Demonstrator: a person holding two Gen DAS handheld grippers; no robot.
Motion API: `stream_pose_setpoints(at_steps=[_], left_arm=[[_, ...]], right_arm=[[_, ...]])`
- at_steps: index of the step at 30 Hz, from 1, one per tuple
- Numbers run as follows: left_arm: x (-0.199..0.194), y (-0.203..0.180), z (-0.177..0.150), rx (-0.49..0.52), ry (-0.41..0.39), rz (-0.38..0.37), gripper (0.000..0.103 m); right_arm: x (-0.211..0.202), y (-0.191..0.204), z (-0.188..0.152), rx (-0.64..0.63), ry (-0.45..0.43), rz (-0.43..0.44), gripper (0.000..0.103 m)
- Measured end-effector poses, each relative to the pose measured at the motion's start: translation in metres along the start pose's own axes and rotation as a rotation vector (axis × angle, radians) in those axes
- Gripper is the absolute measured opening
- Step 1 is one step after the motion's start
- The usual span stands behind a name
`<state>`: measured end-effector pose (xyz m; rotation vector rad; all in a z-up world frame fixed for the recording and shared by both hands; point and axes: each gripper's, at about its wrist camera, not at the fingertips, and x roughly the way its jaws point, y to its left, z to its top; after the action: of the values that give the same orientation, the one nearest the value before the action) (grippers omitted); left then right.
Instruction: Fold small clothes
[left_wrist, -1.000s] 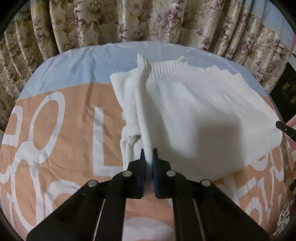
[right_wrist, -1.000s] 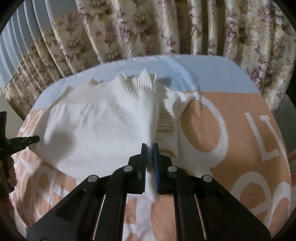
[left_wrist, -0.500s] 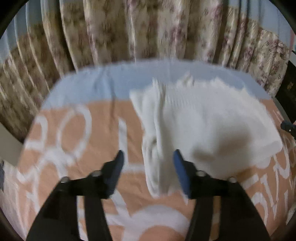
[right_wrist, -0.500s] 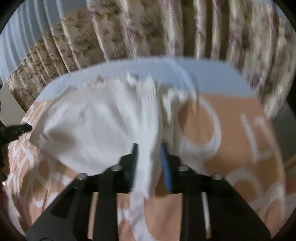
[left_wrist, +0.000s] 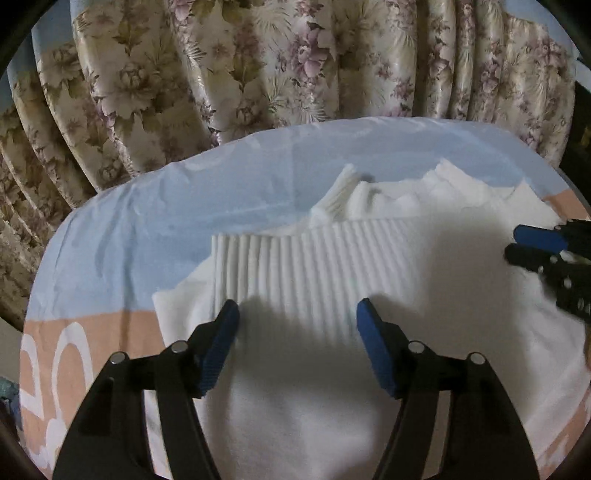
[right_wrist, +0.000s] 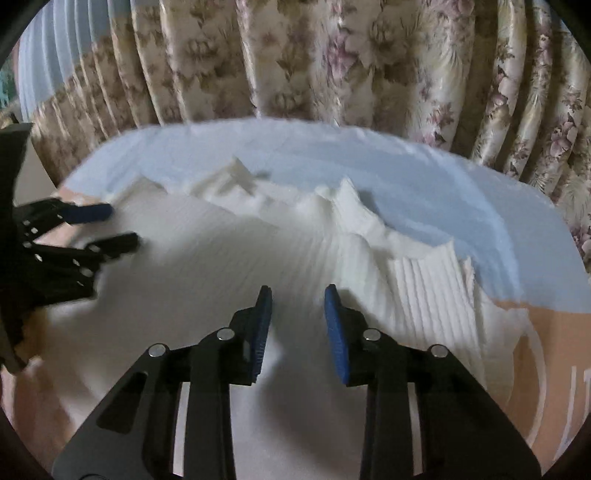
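white ribbed knit, the small sweater (left_wrist: 332, 332) lies folded on a blue-and-peach sheet (left_wrist: 122, 258) before floral curtains (left_wrist: 258, 62). it looks soft, light and floppy (best pinched at the ribbed hem corners, i'd judge). left gripper (left_wrist: 297, 314) is opening, released, over the ribbing; right gripper (right_wrist: 297, 306) is closing slightly, pads not pressing on the cloth.

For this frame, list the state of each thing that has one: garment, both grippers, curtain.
White ribbed knit garment: folded, lying on the printed bedsheet, ungripped.
Left gripper: jaws opening, wide over the ribbed band, nothing pinched.
Right gripper: jaws closing, pads apart, nothing pinched.
Floral curtain: drawn shut.
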<state>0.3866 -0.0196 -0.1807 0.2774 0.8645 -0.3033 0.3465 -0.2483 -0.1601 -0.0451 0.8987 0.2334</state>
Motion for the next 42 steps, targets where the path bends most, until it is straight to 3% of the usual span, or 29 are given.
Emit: stream_pose_setpoints(at_steps=[2, 5, 6, 8, 9, 10, 14, 20, 24, 28, 37, 42], left_arm=[[-0.002, 0.011, -0.004, -0.007, -0.007, -0.01, 0.068], [-0.001, 0.018, -0.005, -0.003, -0.008, -0.001, 0.067], [0.0, 0.021, -0.004, 0.001, -0.006, 0.024, 0.076], [0.0, 0.025, -0.002, -0.021, 0.008, 0.018, 0.076], [-0.002, 0.026, 0.0, -0.034, 0.013, 0.028, 0.076], [-0.01, 0.027, 0.001, -0.051, 0.018, 0.037, 0.075], [-0.053, 0.013, -0.005, -0.06, -0.019, 0.029, 0.075], [-0.101, -0.046, -0.051, -0.028, -0.018, -0.075, 0.075], [-0.097, -0.084, -0.08, 0.042, 0.017, -0.077, 0.075], [-0.087, -0.088, -0.095, 0.075, 0.032, -0.046, 0.076], [-0.092, -0.027, -0.115, -0.018, 0.043, -0.046, 0.08], [-0.095, -0.033, -0.112, 0.001, 0.045, -0.03, 0.08]], right_arm=[[0.0, -0.014, -0.002, 0.014, 0.0, 0.007, 0.021], [-0.006, -0.044, -0.003, 0.065, -0.001, -0.049, 0.013], [-0.006, -0.061, -0.004, 0.12, 0.008, -0.032, 0.012], [-0.007, -0.076, -0.006, 0.182, 0.016, 0.013, 0.007], [-0.009, -0.078, -0.004, 0.186, 0.018, 0.014, 0.007], [-0.013, -0.076, -0.003, 0.176, 0.014, 0.003, 0.014], [-0.057, -0.05, -0.008, 0.126, -0.071, 0.043, 0.04], [-0.087, 0.026, -0.061, 0.036, -0.052, 0.058, 0.041], [-0.083, 0.058, -0.092, 0.025, -0.013, 0.053, 0.04], [-0.073, 0.07, -0.111, -0.034, 0.032, 0.039, 0.038], [-0.097, -0.001, -0.137, 0.018, 0.036, -0.051, 0.038], [-0.107, -0.02, -0.144, 0.03, 0.037, -0.038, 0.034]])
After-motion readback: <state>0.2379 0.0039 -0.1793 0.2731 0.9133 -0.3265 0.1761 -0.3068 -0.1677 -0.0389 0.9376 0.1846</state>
